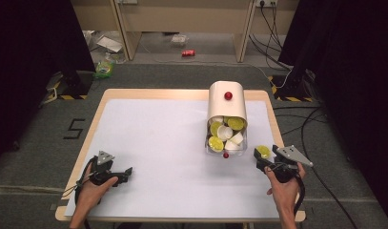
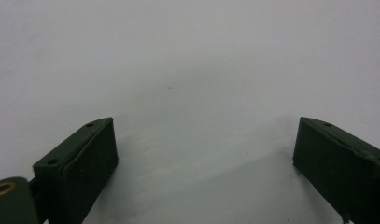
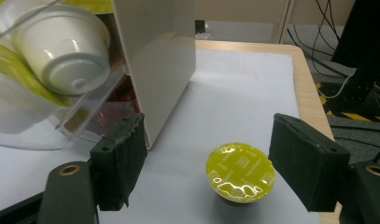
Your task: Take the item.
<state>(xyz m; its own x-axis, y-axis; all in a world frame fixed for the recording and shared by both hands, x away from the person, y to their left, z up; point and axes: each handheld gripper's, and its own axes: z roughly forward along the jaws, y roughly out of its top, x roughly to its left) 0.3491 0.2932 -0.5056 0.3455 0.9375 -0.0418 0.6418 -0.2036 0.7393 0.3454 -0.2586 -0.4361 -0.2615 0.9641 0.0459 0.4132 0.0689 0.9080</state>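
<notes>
A coffee capsule with a yellow-green foil lid [image 3: 240,172] stands on the white table top near the right edge. My right gripper [image 3: 208,128] is open around it; the right pad is close beside the lid and the left pad stands clear of it. In the high view the capsule [image 1: 263,151] sits at the tips of that right gripper [image 1: 269,154]. A cream dispenser box [image 1: 226,102] with a red knob lies just left of it, and its clear drawer [image 1: 225,138] holds several capsules. My left gripper [image 1: 126,171] rests open at the front left, jaws wide over bare table [image 2: 204,140].
The table's right wooden edge [image 3: 309,88] runs close to the capsule. Cables [image 1: 296,124] and black stands lie on the floor to the right. A red can [image 1: 188,53] lies on the floor beyond the table.
</notes>
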